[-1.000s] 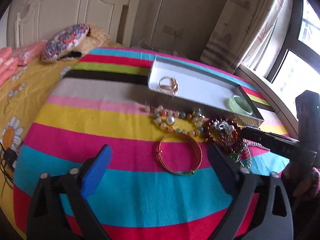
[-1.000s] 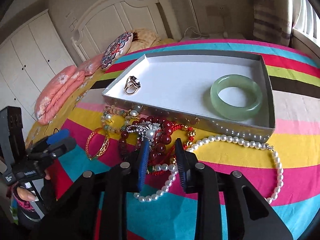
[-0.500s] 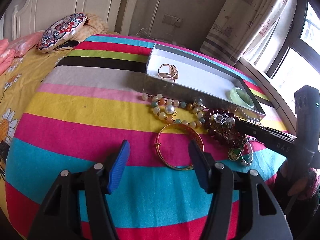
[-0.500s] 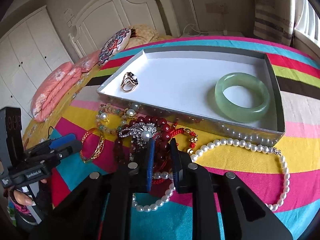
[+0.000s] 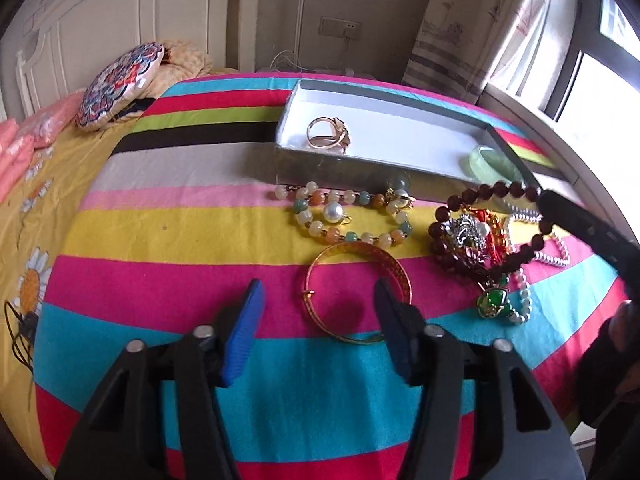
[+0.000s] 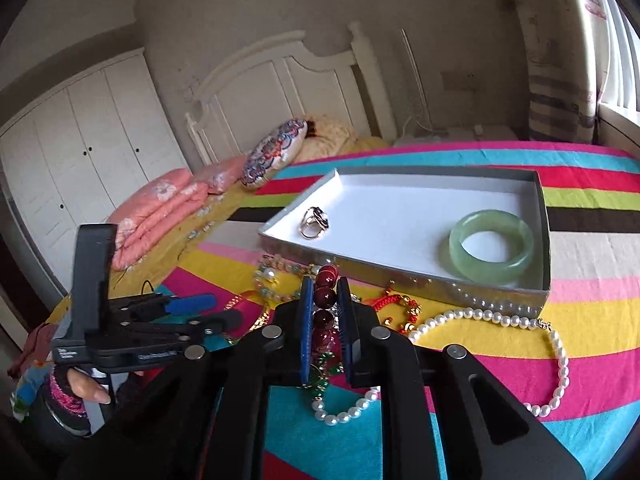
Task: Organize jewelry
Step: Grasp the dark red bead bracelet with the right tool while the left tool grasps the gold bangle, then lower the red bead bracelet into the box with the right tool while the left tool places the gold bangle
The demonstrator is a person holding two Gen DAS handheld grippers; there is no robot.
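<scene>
1. Two grippers are working over a bed covered by a striped blanket, where the jewelry is lying.
2. The right gripper is pinching a dark red bead bracelet between its blue-padded fingers, and the beads are standing in a column in the narrow gap.
3. Seen from the left wrist, that bead bracelet is arching up off the blanket toward the right gripper, above a tangle of a silver ornament, red cord and a green pendant.
4. The left gripper is hovering with its fingers spread wide, and a gold bangle is lying on the blanket between and just ahead of them, not gripped.
5. A pastel bead bracelet with a large pearl is lying just behind the bangle, close to the front wall of the tray.
6. The tray is holding a gold ring near its left corner and a green bangle near its right end, well apart.
7. A pearl necklace is curling across the blanket in front of the tray.
8. A round patterned cushion is leaning near the white headboard.
</scene>
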